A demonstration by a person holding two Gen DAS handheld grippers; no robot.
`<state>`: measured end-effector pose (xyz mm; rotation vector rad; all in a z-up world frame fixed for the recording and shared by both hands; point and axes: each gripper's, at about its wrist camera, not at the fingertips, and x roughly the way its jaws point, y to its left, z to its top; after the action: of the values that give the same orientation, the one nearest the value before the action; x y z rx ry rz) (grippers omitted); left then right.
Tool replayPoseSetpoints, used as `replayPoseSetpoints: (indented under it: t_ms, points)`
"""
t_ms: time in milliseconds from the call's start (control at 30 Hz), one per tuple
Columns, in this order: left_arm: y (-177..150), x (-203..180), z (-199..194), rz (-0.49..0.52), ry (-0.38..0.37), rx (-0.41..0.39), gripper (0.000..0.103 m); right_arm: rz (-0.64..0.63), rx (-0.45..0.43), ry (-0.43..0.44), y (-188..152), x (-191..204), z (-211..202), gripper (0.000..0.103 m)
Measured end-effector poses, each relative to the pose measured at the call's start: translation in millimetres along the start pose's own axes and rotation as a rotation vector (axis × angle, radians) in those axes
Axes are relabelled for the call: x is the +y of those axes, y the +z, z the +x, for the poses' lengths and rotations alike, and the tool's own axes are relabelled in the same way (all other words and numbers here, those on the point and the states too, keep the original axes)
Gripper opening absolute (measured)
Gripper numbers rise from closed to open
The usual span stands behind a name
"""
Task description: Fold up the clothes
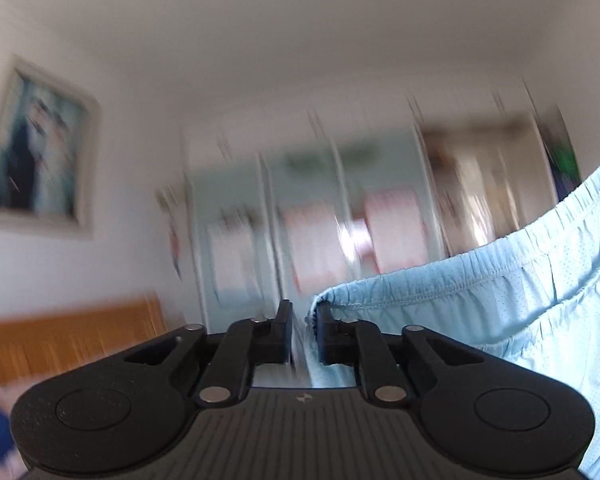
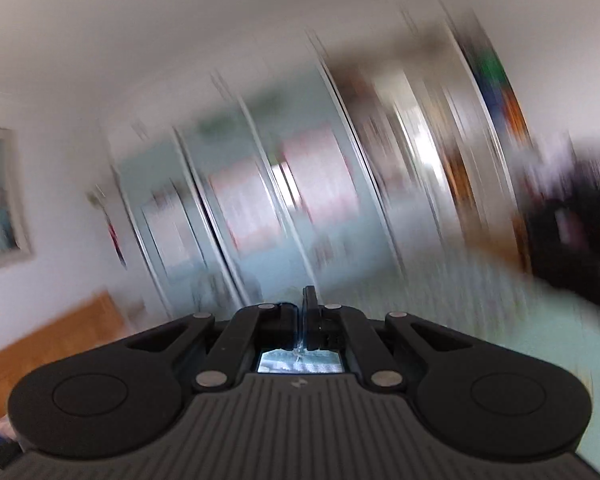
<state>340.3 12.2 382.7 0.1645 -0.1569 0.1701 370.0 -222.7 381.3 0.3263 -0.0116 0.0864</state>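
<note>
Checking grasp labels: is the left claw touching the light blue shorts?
Touching. In the left wrist view the shorts' elastic waistband end wraps against the left claw's right finger, with fabric hanging down between both fingers.

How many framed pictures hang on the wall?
1. The framed picture hangs on the white wall at the left of the left wrist view; the right wrist view shows its edge at far left. Others may be hidden.

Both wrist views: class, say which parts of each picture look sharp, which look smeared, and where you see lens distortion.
Left wrist view: left gripper and the light blue garment are sharp; the framed picture and wardrobe are smeared. Right wrist view: right gripper crisp, the room streaked diagonally, worse than the left. Both: straight lines bow and the corners go dark.
</note>
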Motion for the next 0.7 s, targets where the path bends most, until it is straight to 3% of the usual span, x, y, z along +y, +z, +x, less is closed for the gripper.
replayPoseSetpoints:
  t_ms: [67,100,167,233,367,433,567,700]
  points:
    - [13,13,-6,0.001,0.013,-0.076,0.024,-0.048,-0.1,0.059,27,22,-2,0.003]
    - [11,17,-10,0.017,0.004,-0.083,0.028,-0.05,-0.108,0.084,30,26,-3,0.003]
    - [-11,24,-22,0.053,-0.028,-0.07,0.029,-0.062,-0.112,0.119,18,23,-9,0.003]
    - [-52,26,-39,0.09,-0.062,-0.045,0.029,-0.078,-0.092,0.158,-14,13,-21,0.003]
    - [-169,21,-111,0.2,-0.115,0.028,0.029,-0.126,0.051,0.215,-124,-15,-64,0.003]
    - [-237,14,-144,0.273,-0.132,0.111,0.029,-0.148,0.151,0.218,-194,-28,-92,0.003]
    - [-365,2,-194,0.387,-0.158,0.356,0.026,-0.139,0.391,0.134,-336,-55,-141,0.003]
    - [-428,11,-216,0.422,-0.193,0.55,0.023,-0.09,0.589,-0.003,-442,-78,-179,0.003]
